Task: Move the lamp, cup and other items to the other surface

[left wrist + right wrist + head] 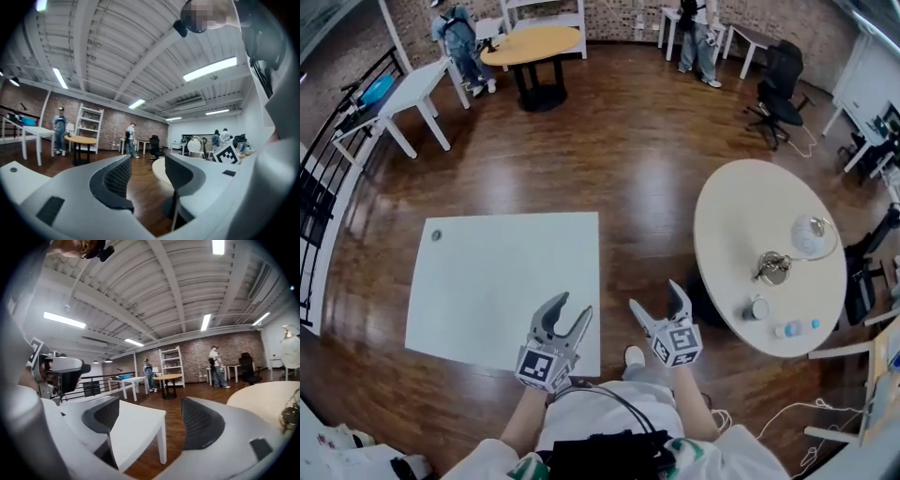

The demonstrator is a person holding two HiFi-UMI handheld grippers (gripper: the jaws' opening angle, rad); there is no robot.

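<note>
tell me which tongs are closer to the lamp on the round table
Right. The right tongs hang beside the round table bearing the lamp; the left tongs are farther off, over the square table's near corner.

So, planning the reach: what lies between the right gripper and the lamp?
Head view: only wood floor, then bare top of the round table, between the right gripper and the lamp.
</note>
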